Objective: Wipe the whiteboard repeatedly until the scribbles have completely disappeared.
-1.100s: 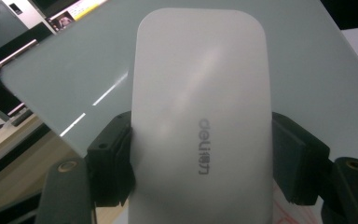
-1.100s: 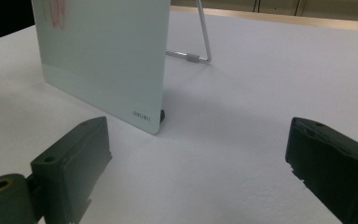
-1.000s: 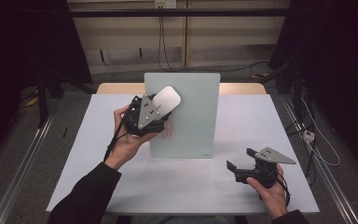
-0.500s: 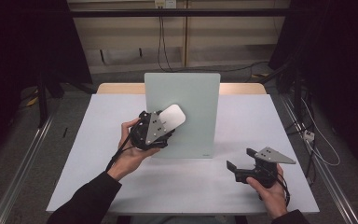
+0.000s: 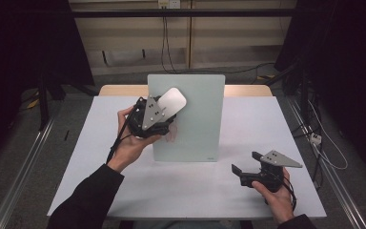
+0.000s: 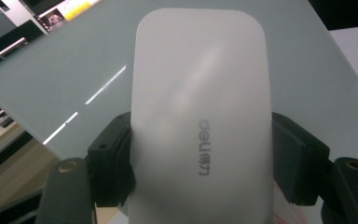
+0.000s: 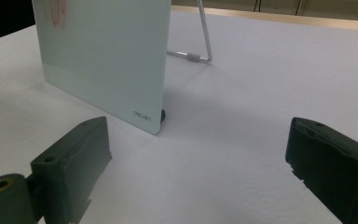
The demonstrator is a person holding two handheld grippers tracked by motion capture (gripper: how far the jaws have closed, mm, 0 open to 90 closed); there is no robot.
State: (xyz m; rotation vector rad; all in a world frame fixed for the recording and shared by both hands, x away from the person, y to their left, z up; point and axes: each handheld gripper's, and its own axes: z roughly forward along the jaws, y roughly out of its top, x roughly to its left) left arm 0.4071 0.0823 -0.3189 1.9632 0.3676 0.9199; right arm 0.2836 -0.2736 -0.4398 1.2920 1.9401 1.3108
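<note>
A pale green glass board (image 5: 190, 119) stands upright on a wire stand in the middle of the white table (image 5: 276, 124). My left gripper (image 5: 169, 107) is shut on a white rounded eraser (image 5: 171, 101), held against the board's upper left face. In the left gripper view both black pads clamp the eraser (image 6: 200, 116) by its sides, and the board (image 6: 74, 84) lies right behind it. My right gripper (image 5: 243, 169) rests low near the table's front right, open and holding nothing. In the right gripper view its jaws stand wide apart, with the board's lower corner (image 7: 121, 65) ahead at left.
The board's wire stand (image 7: 200, 42) reaches back behind it on the table. Faint red marks (image 7: 58, 14) show on the board's face near its upper left. Cables (image 5: 314, 138) hang off the table's right side.
The left gripper with the eraser dipped down the board's face half a second ago and has come back up to the upper left. The right gripper has kept still.
</note>
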